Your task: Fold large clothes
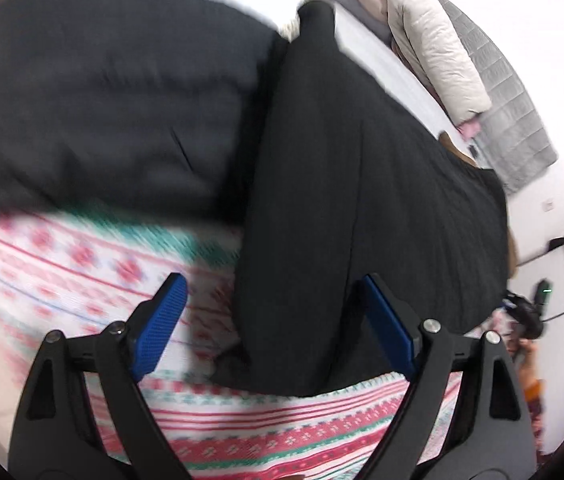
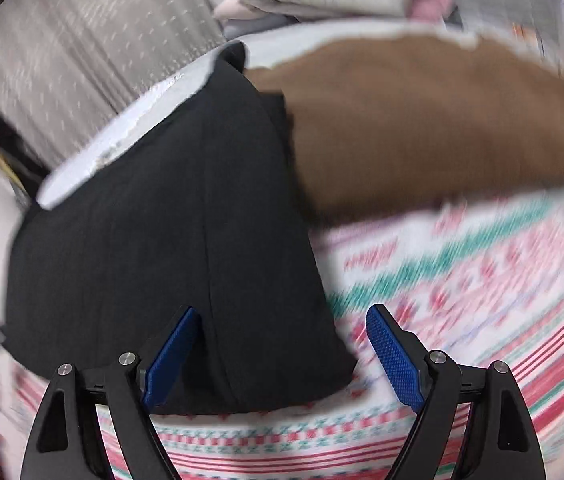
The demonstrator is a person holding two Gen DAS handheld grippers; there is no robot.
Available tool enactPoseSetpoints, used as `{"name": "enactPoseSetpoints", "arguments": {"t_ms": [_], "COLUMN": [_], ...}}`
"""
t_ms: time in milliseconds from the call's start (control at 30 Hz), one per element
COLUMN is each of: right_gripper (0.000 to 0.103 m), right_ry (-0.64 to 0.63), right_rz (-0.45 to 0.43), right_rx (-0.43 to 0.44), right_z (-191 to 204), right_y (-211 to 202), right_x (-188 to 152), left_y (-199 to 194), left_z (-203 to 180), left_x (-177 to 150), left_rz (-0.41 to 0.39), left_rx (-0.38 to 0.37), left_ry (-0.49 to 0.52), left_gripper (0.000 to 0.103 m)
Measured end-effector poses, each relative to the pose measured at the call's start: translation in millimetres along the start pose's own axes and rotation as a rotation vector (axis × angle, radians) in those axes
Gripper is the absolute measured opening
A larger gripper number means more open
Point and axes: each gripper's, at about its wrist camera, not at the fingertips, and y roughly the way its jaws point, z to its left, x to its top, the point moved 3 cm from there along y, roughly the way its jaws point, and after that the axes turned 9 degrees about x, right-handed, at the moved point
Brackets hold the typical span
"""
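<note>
A long black garment (image 1: 342, 180) lies flat on a red, green and white patterned blanket (image 1: 62, 264). Its near end sits between the blue pads of my left gripper (image 1: 273, 284), which is open, and neither pad presses on the cloth. In the right wrist view the same black garment (image 2: 162, 220) runs away from me over the patterned blanket (image 2: 462, 280). My right gripper (image 2: 282, 312) is open too, with the garment's near right corner between its fingers, untouched. Both views are motion-blurred.
A second dark garment (image 1: 102, 100) lies left of the black one. A brown garment (image 2: 422, 128) lies to its right. A beige puffy item (image 1: 438, 48) and a grey quilt (image 1: 514, 120) lie at the far end. Cables and a dark device (image 1: 530, 312) sit off the right edge.
</note>
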Motion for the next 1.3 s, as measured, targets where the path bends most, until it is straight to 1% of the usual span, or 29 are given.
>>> {"name": "enactPoseSetpoints", "arguments": {"t_ms": [100, 133, 167, 200, 233, 267, 300, 333, 367, 433, 500, 600, 633, 667, 767, 800, 833, 867, 900, 933, 967, 1000, 1033, 1067, 1100, 1133, 1167, 1200, 1300], "right_gripper": [0.089, 0.087, 0.085, 0.067, 0.052, 0.043, 0.032, 0.028, 0.026, 0.023, 0.023, 0.023, 0.023, 0.023, 0.026, 0.029, 0.033, 0.035, 0.041, 0.047, 0.051, 0.058, 0.066, 0.067, 0.067, 0.067, 0.068, 0.069, 0.072], "right_ry": [0.173, 0.212, 0.222, 0.224, 0.23, 0.232, 0.223, 0.21, 0.199, 0.177, 0.145, 0.126, 0.117, 0.109, 0.13, 0.13, 0.125, 0.125, 0.13, 0.143, 0.164, 0.183, 0.226, 0.262, 0.278, 0.269, 0.219, 0.175, 0.066], "right_rz": [-0.001, -0.013, -0.032, -0.029, -0.014, 0.003, 0.009, -0.003, -0.009, -0.031, -0.017, 0.014, 0.018, 0.029, 0.071, 0.088, 0.107, 0.123, 0.147, 0.172, 0.207, 0.226, 0.226, 0.217, 0.212, 0.201, 0.163, 0.134, 0.057], "right_rx": [0.144, 0.168, 0.181, 0.207, 0.215, 0.208, 0.213, 0.212, 0.218, 0.263, 0.275, 0.299, 0.306, 0.315, 0.345, 0.347, 0.33, 0.31, 0.274, 0.229, 0.151, 0.113, 0.126, 0.15, 0.153, 0.132, 0.085, 0.065, 0.068], "right_z": [-18.0, -20.9, -18.9, -13.9, -9.3, -3.6, 1.3, 7.4, 11.6, 27.4, 48.0, 62.6, 64.0, 63.3, 51.4, 46.1, 39.3, 30.7, 19.8, 9.0, -9.2, -20.3, -32.3, -37.6, -39.5, -37.6, -31.4, -25.5, 6.1], "right_y": [18.8, 25.5, 29.3, 33.7, 37.1, 37.5, 33.0, 21.6, 11.6, -18.4, -50.2, -98.9, -113.7, -131.1, -154.6, -157.4, -156.7, -153.0, -146.1, -137.3, -124.6, -116.1, -111.1, -112.2, -117.3, -122.3, -131.7, -138.1, -147.3], "right_x": [-2.9, -1.6, 1.0, 2.8, 4.1, 4.9, 6.1, 7.7, 8.9, 9.5, 4.7, -12.0, -21.1, -35.9, -71.5, -86.3, -103.9, -111.3, -126.0, -141.4, -157.9, -165.2, -170.0, -169.0, -167.3, -162.3, -151.7, -142.1, -116.1], "left_y": [19.2, 22.6, 27.3, 34.0, 34.5, 30.7, 18.3, 7.5, -6.4, -47.2, -84.1, -135.2, -144.2, -151.8, -151.4, -143.7, -133.2, -118.6, -101.6, -84.5, -76.6, -76.3, -80.4, -89.1, -100.3, -112.4, -120.4, -130.3, -137.6], "left_z": [-12.1, -15.6, -21.0, -28.1, -32.6, -39.4, -49.2, -56.0, -61.8, -76.6, -90.5, -91.3, -87.5, -80.5, -56.5, -49.4, -42.4, -34.8, -25.9, -16.3, -11.0, -7.1, -7.5, -11.3, -17.2, -18.4, -24.5, -34.8, -47.1], "left_x": [0.7, 1.7, 2.6, 2.4, 1.1, 0.0, -1.0, -1.6, -2.2, -4.3, -12.6, -43.5, -54.0, -68.6, -111.1, -127.1, -141.3, -155.2, -168.3, -179.1, -184.1, -185.0, -183.3, -178.5, -171.2, -164.7, -158.7, -146.8, -117.8], "left_rz": [-0.01, -0.02, -0.025, -0.005, -0.002, -0.006, -0.021, -0.03, -0.042, -0.06, -0.06, -0.002, 0.017, 0.044, 0.128, 0.158, 0.183, 0.21, 0.236, 0.256, 0.254, 0.229, 0.221, 0.197, 0.146, 0.094, 0.043, -0.021, -0.12], "left_rx": [-0.108, -0.114, -0.125, -0.128, -0.1, -0.087, -0.061, -0.059, -0.083, -0.165, -0.182, -0.219, -0.232, -0.242, -0.255, -0.239, -0.203, -0.138, -0.048, 0.035, 0.042, 0.02, 0.021, 0.05, 0.097, 0.143, 0.188, 0.24, 0.303], "left_ry": [-0.048, -0.06, -0.074, -0.101, -0.109, -0.097, -0.081, -0.078, -0.083, -0.098, -0.064, -0.051, -0.05, -0.045, -0.041, -0.033, -0.026, -0.013, 0.005, 0.018, 0.012, -0.01, -0.014, -0.001, 0.032, 0.068, 0.105, 0.151, 0.219], "left_gripper": [0.088, 0.086, 0.068, 0.062, 0.048, 0.037, 0.035, 0.032, 0.03, 0.029, 0.029, 0.029, 0.03, 0.031, 0.035, 0.036, 0.041, 0.048, 0.052, 0.065, 0.077, 0.079, 0.079, 0.079, 0.079, 0.079, 0.079, 0.079, 0.08]}}
